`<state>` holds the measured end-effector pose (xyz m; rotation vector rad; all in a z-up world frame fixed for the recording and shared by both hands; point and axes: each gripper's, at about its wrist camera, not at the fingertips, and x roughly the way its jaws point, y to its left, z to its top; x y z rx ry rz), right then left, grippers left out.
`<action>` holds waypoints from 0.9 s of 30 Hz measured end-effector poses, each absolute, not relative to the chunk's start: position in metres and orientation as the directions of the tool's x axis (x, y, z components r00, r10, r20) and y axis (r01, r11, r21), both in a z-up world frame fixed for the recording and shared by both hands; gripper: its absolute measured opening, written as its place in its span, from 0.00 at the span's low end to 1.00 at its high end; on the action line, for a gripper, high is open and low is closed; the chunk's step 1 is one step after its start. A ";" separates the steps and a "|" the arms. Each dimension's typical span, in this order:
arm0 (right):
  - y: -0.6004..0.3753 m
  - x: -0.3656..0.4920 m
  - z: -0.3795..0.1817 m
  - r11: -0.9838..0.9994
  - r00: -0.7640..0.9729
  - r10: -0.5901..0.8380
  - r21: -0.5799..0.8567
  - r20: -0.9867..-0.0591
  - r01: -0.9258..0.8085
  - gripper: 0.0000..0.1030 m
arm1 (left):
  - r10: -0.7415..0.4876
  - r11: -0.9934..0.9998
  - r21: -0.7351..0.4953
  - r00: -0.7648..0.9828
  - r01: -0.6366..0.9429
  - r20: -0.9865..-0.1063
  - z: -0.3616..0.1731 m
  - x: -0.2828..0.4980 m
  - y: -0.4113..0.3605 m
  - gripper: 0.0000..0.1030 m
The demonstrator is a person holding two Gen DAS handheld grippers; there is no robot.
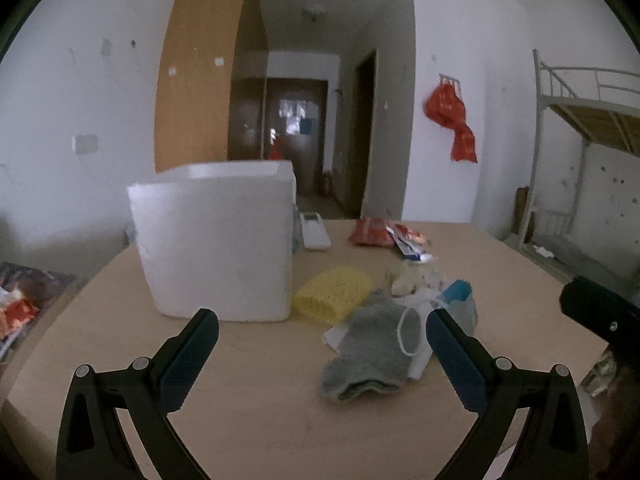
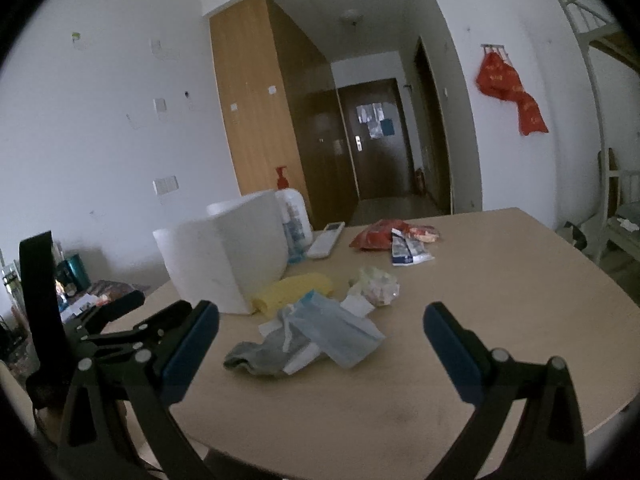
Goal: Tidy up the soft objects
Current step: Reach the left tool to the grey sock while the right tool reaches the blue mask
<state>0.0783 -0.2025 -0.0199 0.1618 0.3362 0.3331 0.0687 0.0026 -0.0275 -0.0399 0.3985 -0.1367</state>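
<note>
- Currently left gripper (image 1: 322, 326) jaws spread wide, nothing between them; it hangs above the near part of the table (image 1: 248, 392), touching nothing.
- Right gripper (image 2: 321, 320) likewise gaping wide and empty, above the table's near edge.
- Left gripper's body also shows at the left edge of the right wrist view; a dark part of the right gripper sits at the right edge of the left wrist view.
- Grey sock (image 1: 370, 354) lies flat on the table just ahead of the left jaws, nearer the right finger, with a white cord loop over it.
- Sock rests partly on white paper (image 1: 420, 360).
- Blue face mask (image 2: 340, 330) lies over the far end of the sock and the paper, ahead of the right gripper, between its fingers in view.
- Yellow knit cloth (image 1: 334, 290) sits just behind the sock, touching or nearly touching the base of the white foam box (image 1: 216, 244).
- Foam box stands upright on the left half of the table; inside not visible.
- Crumpled pale wad (image 2: 376, 286) lies right of the yellow cloth, near the mask.
- Farther back: white remote (image 1: 314, 230) beside the box, red snack bag (image 2: 376, 236), flat packets (image 2: 410, 250) just beside it.
- Pump bottle (image 2: 294, 216) stands behind the box.
- Background: wooden wardrobe (image 2: 256, 120), red bags (image 2: 510, 90) hung on the wall, bunk bed frame (image 1: 576, 120) at right.
</note>
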 end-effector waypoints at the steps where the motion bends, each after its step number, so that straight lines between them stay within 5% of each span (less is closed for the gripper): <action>1: -0.202 0.082 -0.022 0.932 0.886 0.349 0.207 -0.303 -0.297 1.00 | -0.144 0.990 -0.066 0.908 0.128 -0.393 -0.030 0.073 0.002 1.00; 19: -0.186 0.124 -0.041 0.941 0.843 0.338 0.130 -0.419 -0.312 0.99 | -0.231 0.972 -0.088 0.805 0.219 -0.546 -0.061 0.123 -0.013 1.00; 27: -0.177 0.144 -0.052 0.926 0.797 0.373 0.140 -0.475 -0.350 0.65 | -0.269 0.962 -0.119 0.764 0.247 -0.587 -0.070 0.134 -0.012 1.00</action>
